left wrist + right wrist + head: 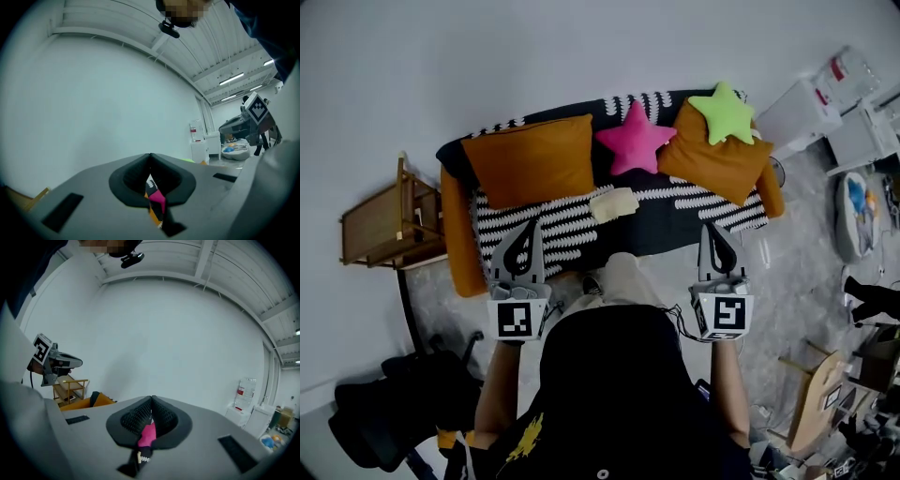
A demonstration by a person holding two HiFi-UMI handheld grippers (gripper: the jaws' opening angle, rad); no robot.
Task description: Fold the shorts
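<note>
Cream cloth, likely the shorts (614, 203), lies as a small compact bundle on the striped blanket (546, 234) of the sofa, just below the pink star cushion (633, 139). It looks already folded. Left gripper (530, 230) and right gripper (710, 230) are both raised, jaws closed on nothing, only background showing through the slits, well apart from the shorts. Step: probably folding done, or a pause. Any further fold needs the jaws opened and brought down to the cloth's edges. Containers: a pale tub (844, 230) on the floor at the right holds blue and orange bits, too small to name.
</note>
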